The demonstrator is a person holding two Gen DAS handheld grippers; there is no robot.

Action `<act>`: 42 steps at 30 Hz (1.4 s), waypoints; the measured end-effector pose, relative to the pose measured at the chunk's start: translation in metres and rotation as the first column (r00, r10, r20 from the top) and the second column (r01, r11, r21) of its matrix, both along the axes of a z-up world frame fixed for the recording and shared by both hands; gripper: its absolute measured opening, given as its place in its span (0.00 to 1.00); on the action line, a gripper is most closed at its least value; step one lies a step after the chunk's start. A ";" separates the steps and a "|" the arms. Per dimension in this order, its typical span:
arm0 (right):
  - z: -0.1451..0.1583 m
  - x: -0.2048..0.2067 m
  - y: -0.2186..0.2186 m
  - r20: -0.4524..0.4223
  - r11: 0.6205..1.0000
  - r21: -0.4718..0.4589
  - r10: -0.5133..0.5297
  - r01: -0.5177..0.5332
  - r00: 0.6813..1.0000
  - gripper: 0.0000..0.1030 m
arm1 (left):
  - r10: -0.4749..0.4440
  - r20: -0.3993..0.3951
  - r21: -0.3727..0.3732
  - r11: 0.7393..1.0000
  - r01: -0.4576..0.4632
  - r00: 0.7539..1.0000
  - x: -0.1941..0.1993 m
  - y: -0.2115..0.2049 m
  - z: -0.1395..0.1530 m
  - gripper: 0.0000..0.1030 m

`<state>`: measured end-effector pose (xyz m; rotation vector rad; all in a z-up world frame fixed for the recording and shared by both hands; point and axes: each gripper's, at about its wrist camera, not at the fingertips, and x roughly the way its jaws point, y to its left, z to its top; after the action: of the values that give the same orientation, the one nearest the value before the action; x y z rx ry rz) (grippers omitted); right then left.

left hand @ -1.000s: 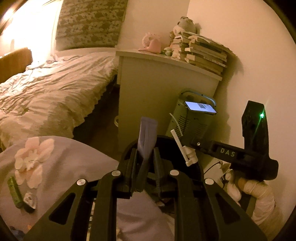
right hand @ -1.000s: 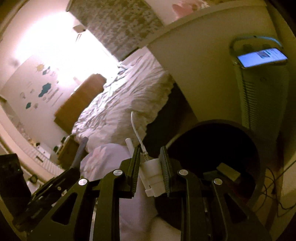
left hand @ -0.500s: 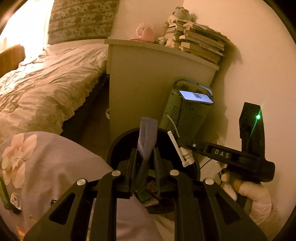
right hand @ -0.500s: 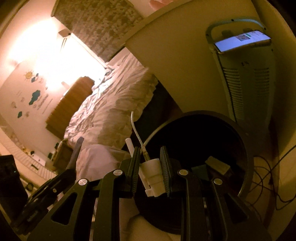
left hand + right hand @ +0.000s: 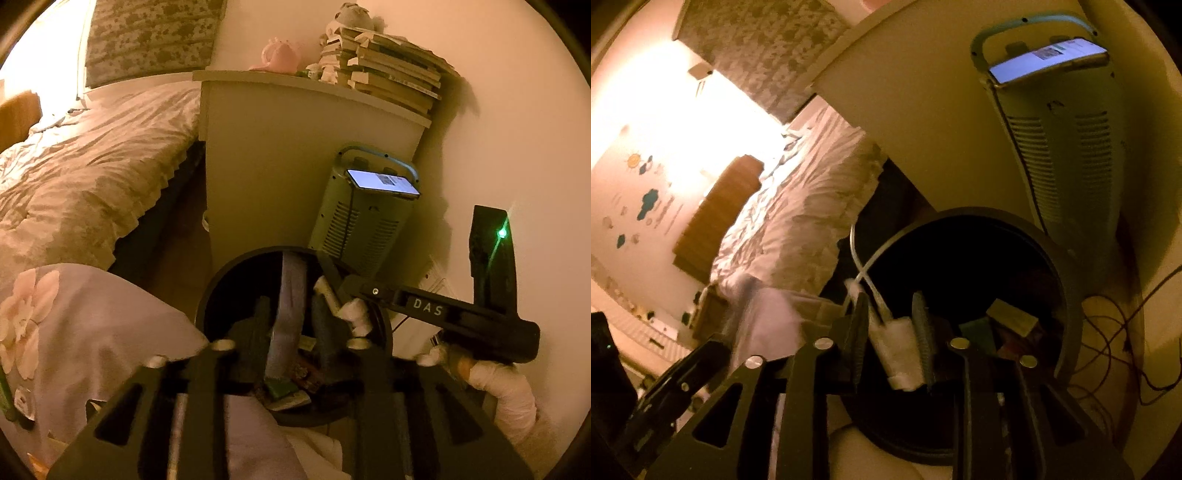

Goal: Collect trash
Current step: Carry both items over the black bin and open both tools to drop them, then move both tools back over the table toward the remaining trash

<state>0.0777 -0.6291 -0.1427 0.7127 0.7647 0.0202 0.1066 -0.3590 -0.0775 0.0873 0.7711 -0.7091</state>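
A round black trash bin (image 5: 218,291) stands on the floor with wrappers and a small box inside; it also shows in the right wrist view (image 5: 1071,280). My left gripper (image 5: 291,317) is over the bin's mouth, its jaws parted, with a flat grey-purple strip (image 5: 288,302) between them, blurred. My right gripper (image 5: 892,328) is over the bin, jaws widened around a white pump-spray head (image 5: 897,347) with its thin tube. The right gripper also shows in the left wrist view (image 5: 340,295), holding the white piece (image 5: 354,314).
A green heater (image 5: 362,221) with a lit phone (image 5: 384,182) on top stands behind the bin, against a white cabinet (image 5: 277,158) topped with books. A bed (image 5: 85,162) lies left. Lilac flowered cloth (image 5: 74,325) covers the near left. Cables (image 5: 1115,325) lie right of the bin.
Both grippers have come forward and down over the bin's mouth. Both pairs of jaws have widened, and the strip and pump head look looser between them.
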 end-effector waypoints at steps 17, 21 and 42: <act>0.014 0.001 0.028 0.026 0.998 -0.012 0.056 -0.056 0.998 0.60 | 0.071 0.052 -0.013 0.997 -0.070 0.996 -0.015 0.034 0.015 0.70; 0.019 0.005 0.043 0.029 0.996 -0.019 0.091 -0.090 0.995 0.60 | 0.114 0.048 -0.013 0.993 -0.113 0.992 -0.017 0.058 0.013 0.75; 0.038 0.014 0.202 -0.032 0.808 -0.217 0.555 -0.548 0.831 0.71 | 0.578 -0.056 0.022 0.816 -0.577 0.814 -0.038 0.294 -0.019 0.79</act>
<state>0.0916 -0.4272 -0.1048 0.2577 0.9068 0.4743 0.0686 -0.0649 -0.0967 -0.1650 0.8022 -0.1248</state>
